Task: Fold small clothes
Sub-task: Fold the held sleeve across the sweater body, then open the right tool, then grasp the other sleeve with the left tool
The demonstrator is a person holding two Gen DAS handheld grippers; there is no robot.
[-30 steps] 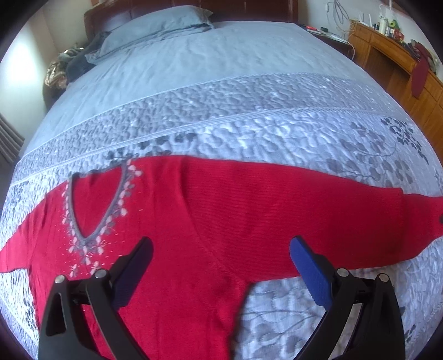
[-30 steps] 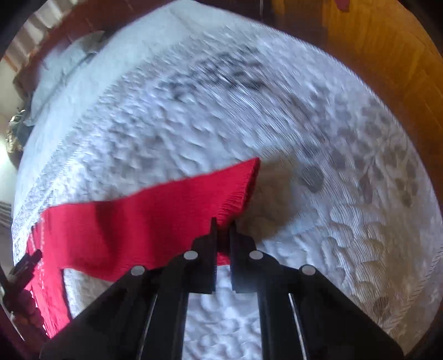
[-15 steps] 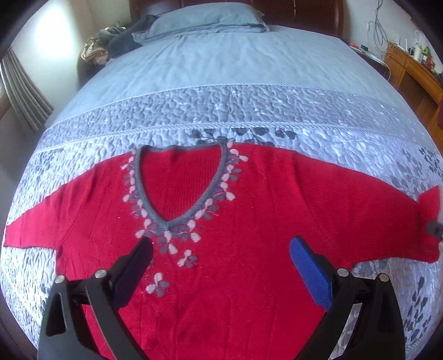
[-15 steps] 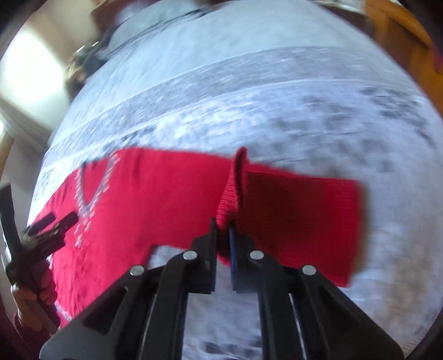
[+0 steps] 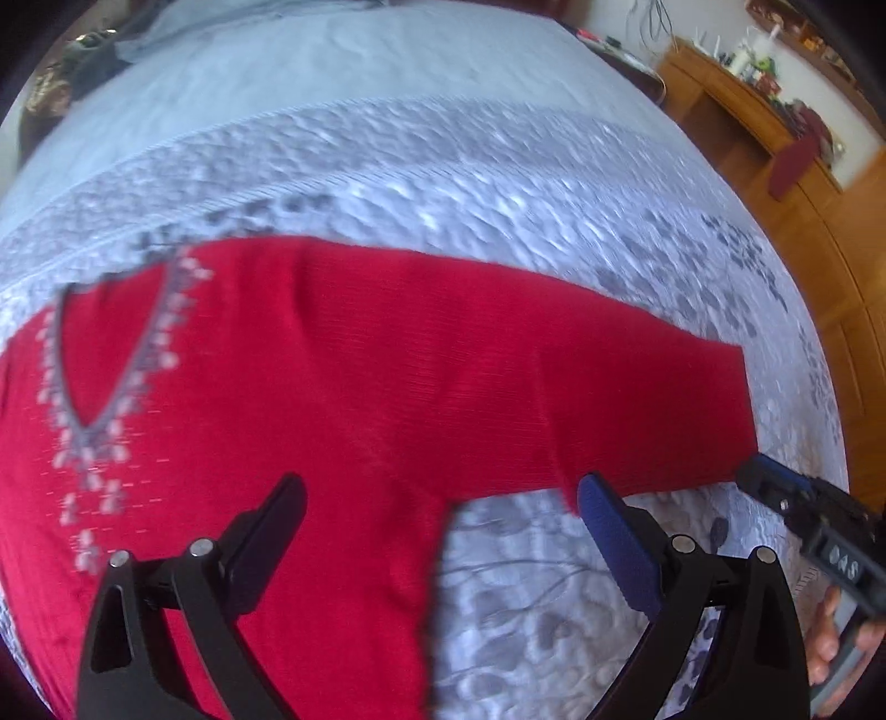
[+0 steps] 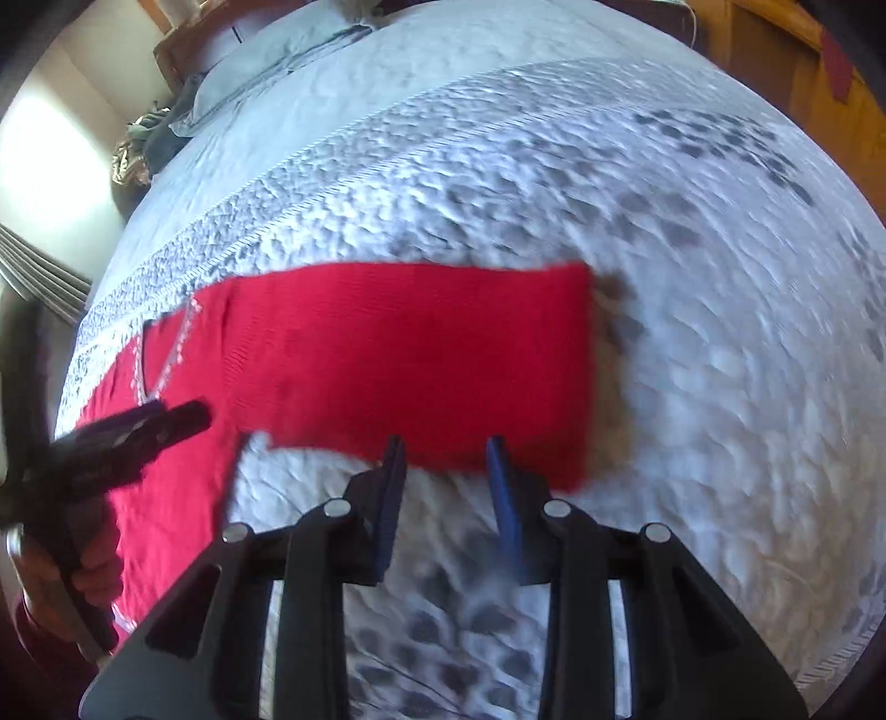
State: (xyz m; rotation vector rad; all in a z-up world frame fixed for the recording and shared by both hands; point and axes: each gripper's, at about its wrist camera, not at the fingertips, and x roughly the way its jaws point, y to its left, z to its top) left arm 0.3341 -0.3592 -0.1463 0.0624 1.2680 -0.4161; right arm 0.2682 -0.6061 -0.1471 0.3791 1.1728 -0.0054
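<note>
The left gripper (image 5: 443,509) hangs tilted steeply down over the red sweater (image 5: 332,399), its two fingers spread wide with nothing between them; one pad is black, the other blue (image 5: 614,543). The right gripper (image 6: 446,471) points down at the near edge of the folded sleeve (image 6: 421,360). Its jaws have just been opening and now stand a narrow gap apart, the blue pads clear of the cloth, nothing gripped. In the right wrist view a hand (image 6: 94,565) clasps the left gripper's handle at the far left; in the left wrist view fingers (image 5: 830,637) wrap the right tool at the lower right.

The sweater is a fine ribbed knit with a grey V-neck trimmed in pale flower beading (image 5: 105,399). It lies flat, chest up, on the bed's quilted grey bedspread (image 6: 692,360), puckered and printed with dark leaves. The sleeve is doubled back on itself, ending in a straight, squared fold. A pillow (image 6: 266,50) lies at the far end, wooden furniture (image 5: 747,127) to the right.
</note>
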